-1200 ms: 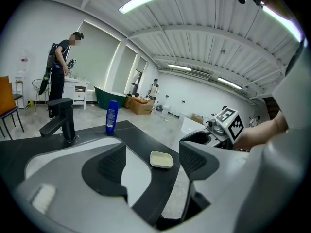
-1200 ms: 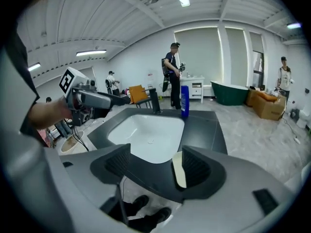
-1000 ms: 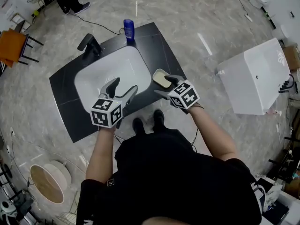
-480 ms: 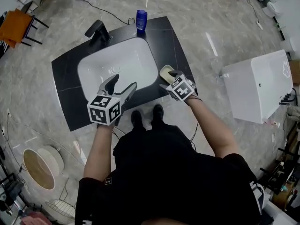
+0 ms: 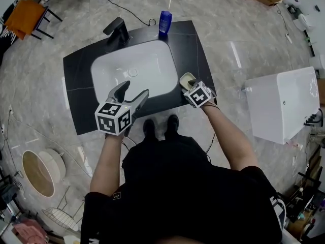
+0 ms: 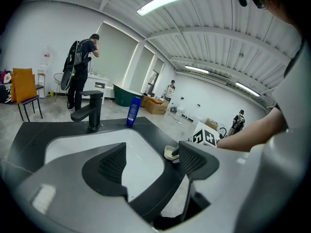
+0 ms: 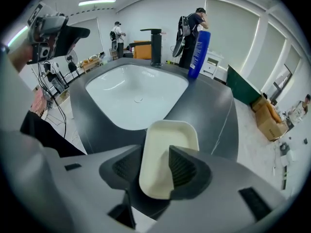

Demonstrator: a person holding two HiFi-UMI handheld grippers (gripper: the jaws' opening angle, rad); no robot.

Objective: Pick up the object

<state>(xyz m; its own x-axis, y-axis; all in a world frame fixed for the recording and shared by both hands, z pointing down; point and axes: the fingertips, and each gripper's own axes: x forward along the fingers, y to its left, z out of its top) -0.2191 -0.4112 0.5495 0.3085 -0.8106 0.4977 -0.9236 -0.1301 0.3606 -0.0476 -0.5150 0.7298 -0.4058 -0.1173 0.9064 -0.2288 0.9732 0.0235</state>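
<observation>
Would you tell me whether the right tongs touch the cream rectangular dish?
Cannot tell. The right gripper view shows the closing right tongs straddling the rim of the cream rectangular dish, with neither contact nor gap plain.

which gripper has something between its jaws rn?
The right gripper: its closing jaws straddle a side wall of the cream dish. The left gripper has its jaws apart with nothing between them.

The head view looks steeply down on the sink (image 5: 147, 67). Both gripper views sit low, facing across it, the right one close over the dish (image 7: 165, 135); all share the tap (image 5: 118, 30).
</observation>
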